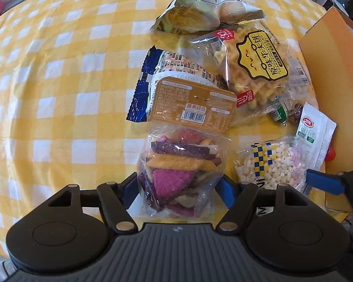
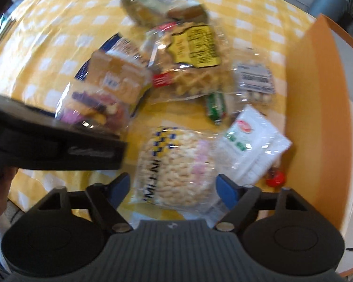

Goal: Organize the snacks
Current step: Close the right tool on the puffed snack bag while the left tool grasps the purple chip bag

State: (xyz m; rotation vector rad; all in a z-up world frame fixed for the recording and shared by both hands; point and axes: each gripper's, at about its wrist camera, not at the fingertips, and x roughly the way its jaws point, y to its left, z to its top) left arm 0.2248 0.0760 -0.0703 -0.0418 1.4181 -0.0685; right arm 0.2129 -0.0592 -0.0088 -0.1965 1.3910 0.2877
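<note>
Yellow-and-white checked cloth [image 1: 58, 75] covers the table; all places below are given relative to the waffle packet.

- Orange cardboard box [image 2: 317, 98]: upright wall, right of the waffle packet, at the table's edge.
- Waffle packet [image 1: 258, 70]: clear wrap, yellow-and-black label, lying flat mid-heap.
- Cream-and-green bread packet [image 1: 200, 11]: beyond the waffle packet, its edge touching it.
- Blue-and-white packet [image 1: 153, 80]: left of the waffle packet, partly under the chip bag's card header.
- Vegetable chip bag [image 1: 178, 164]: clear, with purple, pink and orange pieces and a tan card header; nearer than the waffle packet, to its left.
- Puffed rice cake packet [image 2: 176, 171]: blue-and-yellow check band; nearer than the waffle packet, just beside the chip bag.
- White sachets [image 2: 254, 145]: green and red print, nearer and right, against the box.
- Small green-wrapped item [image 2: 215, 105]: just below the waffle packet.
- Small red item [image 2: 276, 178]: beside the sachets, by the box wall; kind unclear.

Left hand-held gripper [image 1: 178, 191]: points straight down, jaws spread wide either side of the chip bag's near end; whether the pads touch the wrap cannot be told.

Right hand-held gripper [image 2: 174, 189]: points straight down, view blurred, jaws wide apart astride the puffed rice cake packet, pads apparently clear of it.
</note>
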